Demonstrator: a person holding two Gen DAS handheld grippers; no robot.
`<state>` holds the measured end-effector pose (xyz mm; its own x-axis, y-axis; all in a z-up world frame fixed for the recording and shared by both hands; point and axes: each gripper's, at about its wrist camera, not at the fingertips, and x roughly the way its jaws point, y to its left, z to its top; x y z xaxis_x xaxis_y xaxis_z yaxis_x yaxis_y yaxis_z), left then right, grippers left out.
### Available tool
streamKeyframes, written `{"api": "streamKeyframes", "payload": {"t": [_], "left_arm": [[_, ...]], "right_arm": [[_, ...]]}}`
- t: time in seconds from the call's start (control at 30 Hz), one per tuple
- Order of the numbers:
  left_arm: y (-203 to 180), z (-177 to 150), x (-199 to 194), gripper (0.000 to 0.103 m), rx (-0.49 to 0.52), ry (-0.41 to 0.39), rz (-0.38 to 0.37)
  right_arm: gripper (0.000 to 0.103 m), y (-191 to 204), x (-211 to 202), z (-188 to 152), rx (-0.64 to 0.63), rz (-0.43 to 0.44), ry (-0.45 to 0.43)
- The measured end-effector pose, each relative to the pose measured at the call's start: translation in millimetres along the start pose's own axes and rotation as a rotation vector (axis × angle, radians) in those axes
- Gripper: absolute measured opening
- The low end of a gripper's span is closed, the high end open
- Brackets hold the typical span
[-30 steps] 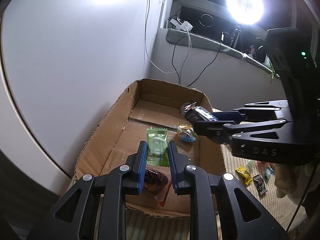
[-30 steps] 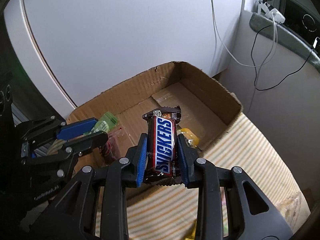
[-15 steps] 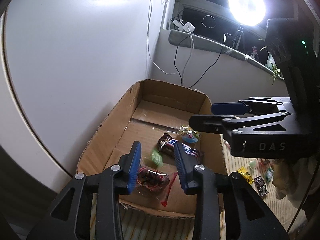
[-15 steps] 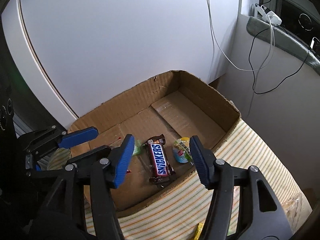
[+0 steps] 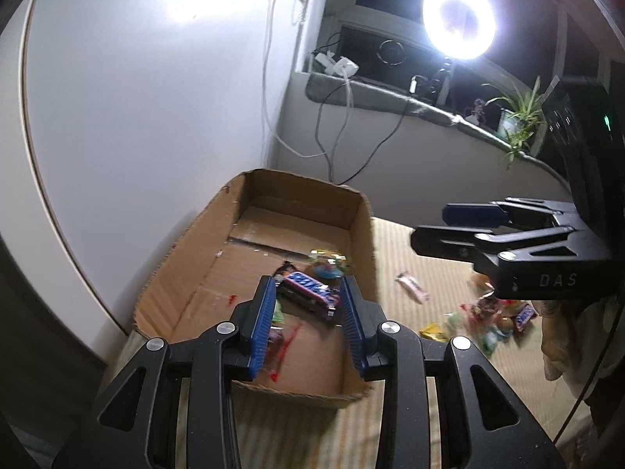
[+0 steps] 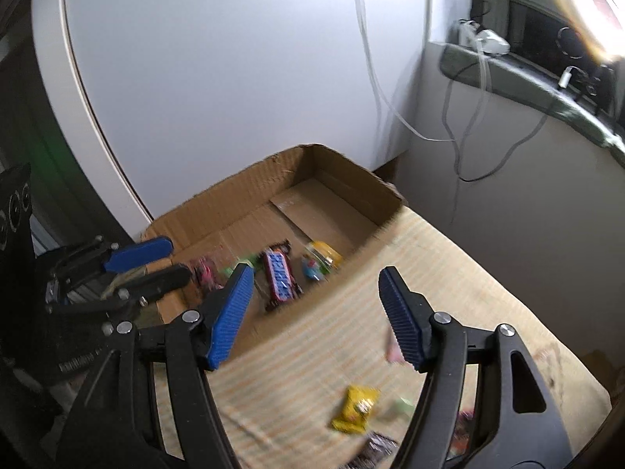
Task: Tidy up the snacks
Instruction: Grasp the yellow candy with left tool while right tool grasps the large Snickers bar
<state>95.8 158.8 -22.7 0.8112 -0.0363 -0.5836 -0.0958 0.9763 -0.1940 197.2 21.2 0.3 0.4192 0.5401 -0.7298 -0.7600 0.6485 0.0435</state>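
A cardboard box (image 5: pixel 250 203) (image 6: pixel 332 164) stands on the striped cloth by the white wall. In it lie a Snickers bar (image 5: pixel 306 287) (image 6: pixel 279 273), a green packet (image 5: pixel 278 314), a dark red wrapped snack (image 6: pixel 205 271) and a yellow-blue candy (image 5: pixel 326 265) (image 6: pixel 318 260). My left gripper (image 5: pixel 308 324) is open and empty above the box's near end. My right gripper (image 6: pixel 316 316) is open wide and empty, over the box's edge; it also shows in the left wrist view (image 5: pixel 449 224). Loose snacks lie on the cloth, among them a yellow packet (image 6: pixel 357 408) and a pink bar (image 5: pixel 410 287).
The striped cloth (image 6: pixel 449 258) covers the surface to the right of the box. A heap of several snacks (image 5: pixel 496 312) lies at its right. Cables (image 5: pixel 332 133) hang from a window ledge with a ring light (image 5: pixel 459 19) and a plant (image 5: pixel 519 121).
My right gripper opened and let the Snickers bar fall into the box, then drew back to the right. My left gripper opened, dropped the green packet into the box and pulled back.
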Motion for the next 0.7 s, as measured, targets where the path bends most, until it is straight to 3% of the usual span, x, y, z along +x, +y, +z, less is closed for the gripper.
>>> {"api": "streamKeyframes", "payload": {"t": [0.43, 0.7], "left_arm": [[-67, -23, 1, 0.033, 0.067, 0.05, -0.133], [-98, -40, 24, 0.033, 0.09, 0.119, -0.176]], "right_arm": [[0.069, -65, -79, -91, 0.112, -0.166, 0.012], [0.069, -102, -96, -144, 0.19, -0.249, 0.067]]}}
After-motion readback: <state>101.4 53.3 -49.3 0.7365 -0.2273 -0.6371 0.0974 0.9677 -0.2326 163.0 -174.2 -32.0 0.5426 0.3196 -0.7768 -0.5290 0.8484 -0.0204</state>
